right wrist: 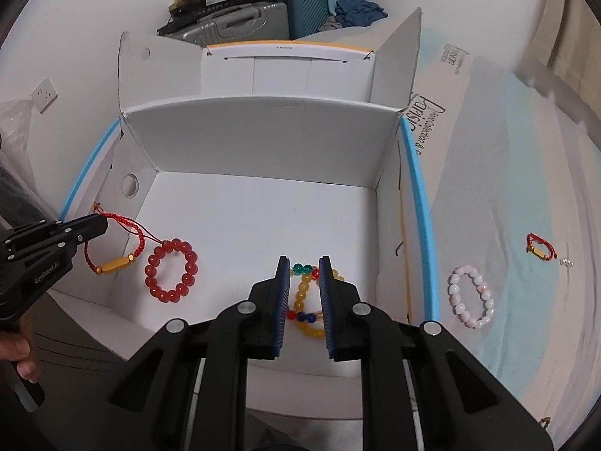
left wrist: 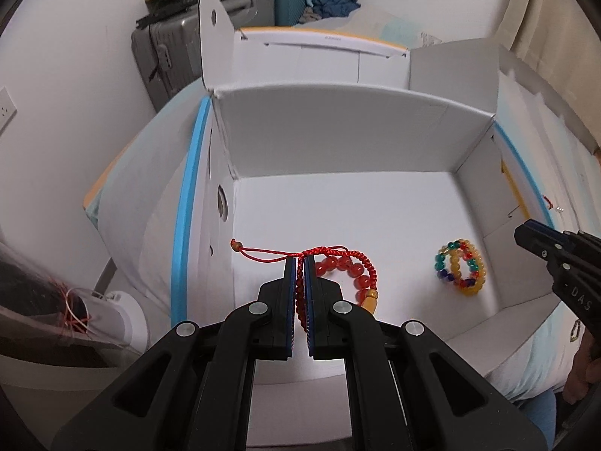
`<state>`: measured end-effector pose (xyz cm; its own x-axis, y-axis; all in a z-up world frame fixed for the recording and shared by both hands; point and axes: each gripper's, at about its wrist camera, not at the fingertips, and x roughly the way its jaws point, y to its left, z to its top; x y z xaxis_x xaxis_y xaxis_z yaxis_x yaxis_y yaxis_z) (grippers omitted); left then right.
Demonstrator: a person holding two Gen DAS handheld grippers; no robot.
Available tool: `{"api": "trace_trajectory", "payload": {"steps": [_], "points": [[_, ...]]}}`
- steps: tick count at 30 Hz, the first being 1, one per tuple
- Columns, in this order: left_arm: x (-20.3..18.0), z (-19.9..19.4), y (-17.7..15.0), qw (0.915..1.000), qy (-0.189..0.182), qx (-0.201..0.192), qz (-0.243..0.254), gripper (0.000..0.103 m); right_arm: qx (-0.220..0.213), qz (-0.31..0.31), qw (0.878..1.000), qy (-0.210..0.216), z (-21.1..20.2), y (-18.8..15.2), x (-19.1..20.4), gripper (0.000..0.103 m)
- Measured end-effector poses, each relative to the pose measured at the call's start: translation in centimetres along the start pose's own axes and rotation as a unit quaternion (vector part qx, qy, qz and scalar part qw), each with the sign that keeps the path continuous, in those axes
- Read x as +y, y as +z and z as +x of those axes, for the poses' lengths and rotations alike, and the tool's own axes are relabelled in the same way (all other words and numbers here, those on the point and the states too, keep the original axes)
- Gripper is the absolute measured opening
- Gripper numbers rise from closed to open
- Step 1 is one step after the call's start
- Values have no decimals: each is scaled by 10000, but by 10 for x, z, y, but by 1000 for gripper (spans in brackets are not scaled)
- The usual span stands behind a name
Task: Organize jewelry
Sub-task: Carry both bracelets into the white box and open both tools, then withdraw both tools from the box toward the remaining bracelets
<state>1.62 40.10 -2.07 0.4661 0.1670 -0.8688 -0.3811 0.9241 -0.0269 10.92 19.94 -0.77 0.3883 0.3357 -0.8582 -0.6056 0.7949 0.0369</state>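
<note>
A: While I hold the red cord bracelet [right wrist: 112, 248] clamped in my left gripper [left wrist: 299, 263], it hangs inside the white box [right wrist: 263, 139], by the left wall. Gold tube bead on it, tail cord trailing left.

B: And the red bead bracelet [right wrist: 172, 270]?

A: Flat on the box floor, just beside the cord one. Can't tell if they touch.

B: Right side?

A: My right gripper [right wrist: 305, 267] sits over the mixed-colour bead bracelets [left wrist: 461, 266] on the floor, right half of the box. Jaws are a little apart, beads between them, and I can't tell whether the pads press on them.

B: Outside the box?

A: Pink bead bracelet [right wrist: 471, 297] on the pale sheet [right wrist: 526, 150] to the right, near the box wall. Further right, a small red cord piece [right wrist: 541, 247]. Suitcases [right wrist: 263, 11] stacked behind.
</note>
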Motion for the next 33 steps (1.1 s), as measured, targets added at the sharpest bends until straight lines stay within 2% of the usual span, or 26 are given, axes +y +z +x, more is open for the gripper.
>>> {"api": "trace_trajectory", "payload": {"steps": [7,11,13,15,18,20,21,23,24,27,29,33], "points": [[5,17,-4,9997,38,226,9,4,222,69,9997,14,16,-5,-1,14],[3,18,-6,9997,28,237,2,7,252,75,9997,-25,19,-10,1,16],[2,19,-7,9996,95,246,29,8,220,101,9997,2,18,-10,1,35],[1,19,-8,9996,90,270,38,9,107,70,9999,-17,12,-10,2,45],[-3,15,-8,9997,68,221,99,23,-27,47,10000,-16,5,-9,2,59],[-8,11,-8,9997,50,161,147,38,-89,47,9999,-38,0,-7,1,64],[-10,8,-8,9998,24,120,170,41,-120,66,9999,-22,-3,-8,-1,67],[-15,3,-8,9997,164,-14,200,67,-163,70,9998,-34,-7,-8,-3,72],[-16,-2,-8,9995,209,-125,215,68,-189,74,9998,-50,-9,-9,-5,73],[-20,-5,-7,9995,190,-138,216,70,-230,125,9996,-60,-17,-12,-14,77],[-24,-8,-6,9994,209,-192,220,77,-266,181,9994,-93,-23,-16,-22,78],[-36,-18,-5,9988,229,-341,272,84,-346,297,9988,-174,-36,-25,-39,79]]}}
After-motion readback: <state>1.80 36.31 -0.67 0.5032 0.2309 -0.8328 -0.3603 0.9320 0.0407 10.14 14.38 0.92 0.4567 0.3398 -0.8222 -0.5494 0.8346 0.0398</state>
